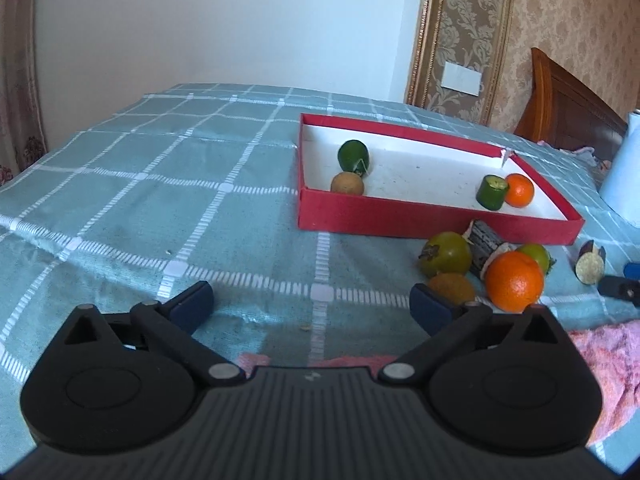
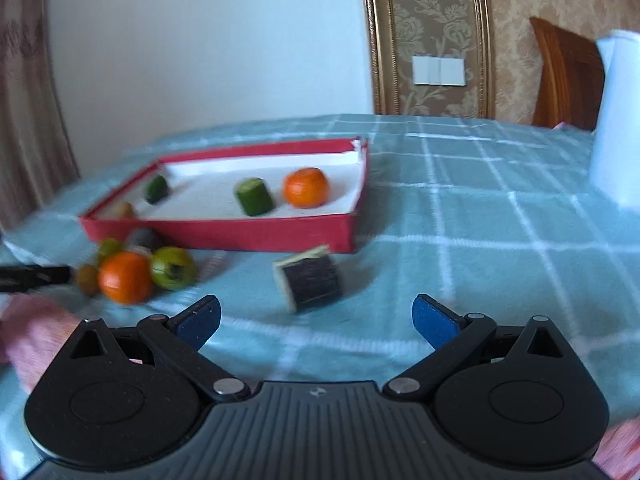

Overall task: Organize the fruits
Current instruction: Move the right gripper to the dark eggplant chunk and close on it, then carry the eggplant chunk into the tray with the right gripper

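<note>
A red box with a white inside lies on the checked cloth. It holds a green fruit, a brown fruit, a green cut piece and a small orange. In front of it lie a green persimmon, a dark cut piece, a big orange, a brown fruit and another green fruit. My left gripper is open and empty, left of this pile. My right gripper is open and empty, just short of a dark cut piece. The box and pile show blurred there.
A white jug stands at the right on the cloth. A pink towel lies at the near edge. A wooden headboard and a patterned wall are behind. The right gripper's tip shows beside a cut piece.
</note>
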The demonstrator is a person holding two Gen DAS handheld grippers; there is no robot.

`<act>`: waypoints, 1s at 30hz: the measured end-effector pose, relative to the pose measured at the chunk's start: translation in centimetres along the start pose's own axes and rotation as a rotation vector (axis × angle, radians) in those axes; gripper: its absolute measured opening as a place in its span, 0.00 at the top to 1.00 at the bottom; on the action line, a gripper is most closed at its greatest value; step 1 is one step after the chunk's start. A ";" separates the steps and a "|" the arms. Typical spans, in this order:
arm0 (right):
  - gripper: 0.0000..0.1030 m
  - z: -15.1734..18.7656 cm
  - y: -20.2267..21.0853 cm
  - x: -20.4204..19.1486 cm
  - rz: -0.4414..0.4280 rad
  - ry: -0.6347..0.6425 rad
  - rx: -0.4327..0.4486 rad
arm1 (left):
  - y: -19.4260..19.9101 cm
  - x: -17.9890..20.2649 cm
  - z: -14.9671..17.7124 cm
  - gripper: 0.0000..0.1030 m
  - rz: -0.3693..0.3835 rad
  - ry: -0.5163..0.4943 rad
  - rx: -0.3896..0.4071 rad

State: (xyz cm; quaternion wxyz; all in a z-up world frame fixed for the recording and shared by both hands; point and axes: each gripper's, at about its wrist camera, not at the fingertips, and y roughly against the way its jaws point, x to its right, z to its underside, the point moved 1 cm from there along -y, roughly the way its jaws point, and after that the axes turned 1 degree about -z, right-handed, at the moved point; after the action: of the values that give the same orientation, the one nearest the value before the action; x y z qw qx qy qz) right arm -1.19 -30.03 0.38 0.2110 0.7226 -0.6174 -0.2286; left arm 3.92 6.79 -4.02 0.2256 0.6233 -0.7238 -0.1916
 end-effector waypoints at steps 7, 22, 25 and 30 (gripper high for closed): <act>0.01 -0.9 -1.5 -1.3 -0.016 0.121 0.000 | 0.0 0.2 0.1 0.00 0.008 -0.011 -0.002; 0.63 -1.3 -1.7 -1.3 0.003 0.096 0.037 | 0.1 0.1 0.1 0.00 0.012 -0.014 -0.003; 0.63 -1.8 -0.9 -1.4 0.035 0.111 0.085 | 0.1 0.1 0.1 0.00 0.010 -0.017 -0.003; 0.63 -4.1 -1.0 -1.7 0.034 0.111 0.126 | 0.1 0.1 0.1 0.00 0.011 -0.016 -0.003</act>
State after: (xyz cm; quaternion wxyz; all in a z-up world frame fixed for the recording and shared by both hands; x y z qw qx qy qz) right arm 1.83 -28.12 3.22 0.2029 0.7354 -0.6301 -0.1454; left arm 3.79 6.69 -4.04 0.2217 0.6175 -0.7286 -0.1965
